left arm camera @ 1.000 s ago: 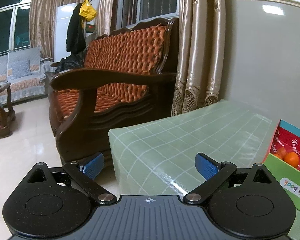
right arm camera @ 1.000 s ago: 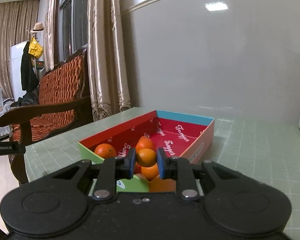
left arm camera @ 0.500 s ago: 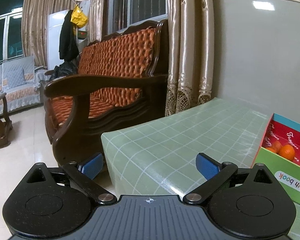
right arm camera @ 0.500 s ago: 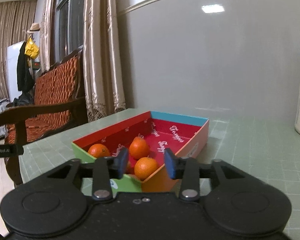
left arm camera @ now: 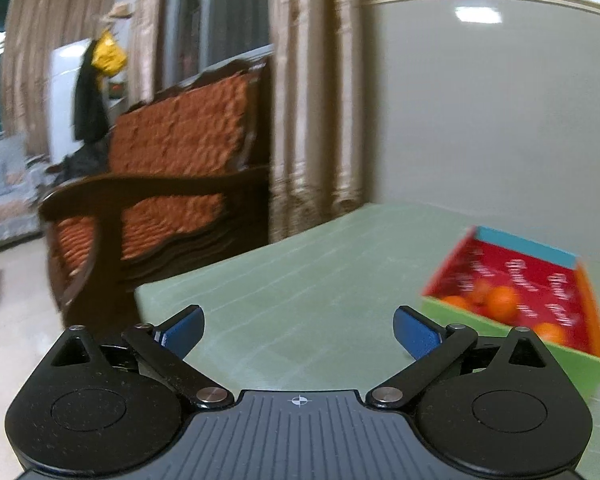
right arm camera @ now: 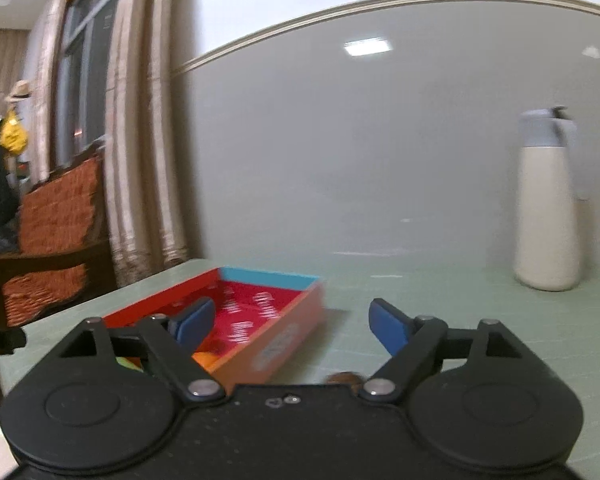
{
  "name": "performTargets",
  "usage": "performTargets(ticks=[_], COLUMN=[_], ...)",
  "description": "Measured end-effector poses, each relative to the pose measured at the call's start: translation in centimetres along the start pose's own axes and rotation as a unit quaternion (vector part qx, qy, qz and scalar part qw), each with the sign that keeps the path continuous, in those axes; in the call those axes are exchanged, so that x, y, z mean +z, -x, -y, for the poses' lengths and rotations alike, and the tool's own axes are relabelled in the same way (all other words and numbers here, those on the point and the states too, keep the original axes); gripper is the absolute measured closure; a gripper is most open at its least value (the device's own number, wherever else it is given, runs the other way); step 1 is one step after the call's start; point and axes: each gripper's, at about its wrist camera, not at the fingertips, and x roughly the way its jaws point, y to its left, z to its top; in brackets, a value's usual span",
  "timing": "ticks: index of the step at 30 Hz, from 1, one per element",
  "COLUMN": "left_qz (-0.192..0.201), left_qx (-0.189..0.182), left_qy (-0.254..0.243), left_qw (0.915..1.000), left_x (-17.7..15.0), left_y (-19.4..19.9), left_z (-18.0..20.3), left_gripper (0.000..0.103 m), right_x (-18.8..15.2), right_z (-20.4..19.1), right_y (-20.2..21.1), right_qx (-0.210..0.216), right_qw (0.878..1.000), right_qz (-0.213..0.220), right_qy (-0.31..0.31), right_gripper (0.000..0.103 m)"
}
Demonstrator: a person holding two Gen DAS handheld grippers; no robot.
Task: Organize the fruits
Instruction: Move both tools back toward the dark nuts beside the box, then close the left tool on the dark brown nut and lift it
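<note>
Both tools gape empty: left tool, right tool. One box on the desk holds roughly four blurred oranges. One bottle stands apart.

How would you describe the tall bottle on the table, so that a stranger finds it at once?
Start from the green checked table along the grey wall. The bottle stands upright at its far right side, close to the wall and well apart from the red fruit box. It is cream-white with a grey lid, the only tall thing on the table.
</note>
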Motion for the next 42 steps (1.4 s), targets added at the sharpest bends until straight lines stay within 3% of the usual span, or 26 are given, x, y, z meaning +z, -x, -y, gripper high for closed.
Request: performTargets(ticks=[7, 12, 17, 24, 26, 36, 39, 40, 42], left_qz=[0.049, 0.069, 0.043, 0.016, -0.008, -0.067, -0.096, -0.106, -0.110], left_qx=[-0.090, -0.168, -0.239, -0.276, -0.285, -0.286, -0.295, -0.298, -0.297], left_qy=[-0.079, -0.137, -0.159, -0.183, -0.177, -0.163, -0.156, -0.154, -0.152], left_qw=[0.9916, 0.9738, 0.9570, 0.9434, 0.9420, 0.9420, 0.9379, 0.9363, 0.9364], left_x=[-0.4, -1.5, -2.4, -3.7, -3.8, -4.8, -4.9, -5.0, -5.2], left_y=[3.5, 6.1, 7.6, 8.6, 8.1, 6.0, 5.1, 4.8, 4.7], left_z=[6.7, 11.4, 15.7, 20.7, 21.7, 25.1, 25.8, 26.0, 26.2], left_gripper=[0.003, 0.003, 0.003, 0.007, 0.014, 0.020, 0.034, 0.045, 0.049], right_x=[-0.1, -0.5, -1.2, -1.7, -1.9, -2.4, -2.6, -2.6, -2.7], right_z=[6.0, 10.0, 12.4, 15.7, 16.5, 18.2, 18.4, 18.4, 18.5], right_y=[1.3, 2.7, 4.0, 6.8, 7.4, 8.4, 8.4, 8.5, 8.5], right_qx=[-0.087, -0.129, -0.172, -0.212, -0.219, -0.231, -0.231, -0.231, -0.229], right_qw=[0.995, 0.986, 0.979, 0.969, 0.967, 0.963, 0.963, 0.963, 0.964], right_qz=[0.000, -0.001, -0.006, 0.001, 0.001, 0.000, -0.003, -0.004, -0.006], right_qy=[-0.057, -0.101, -0.111, -0.129, -0.132, -0.137, -0.138, -0.139, -0.138], right_gripper=[0.019, 0.018, 0.018, 0.018, 0.018, 0.018, 0.018, 0.018, 0.018])
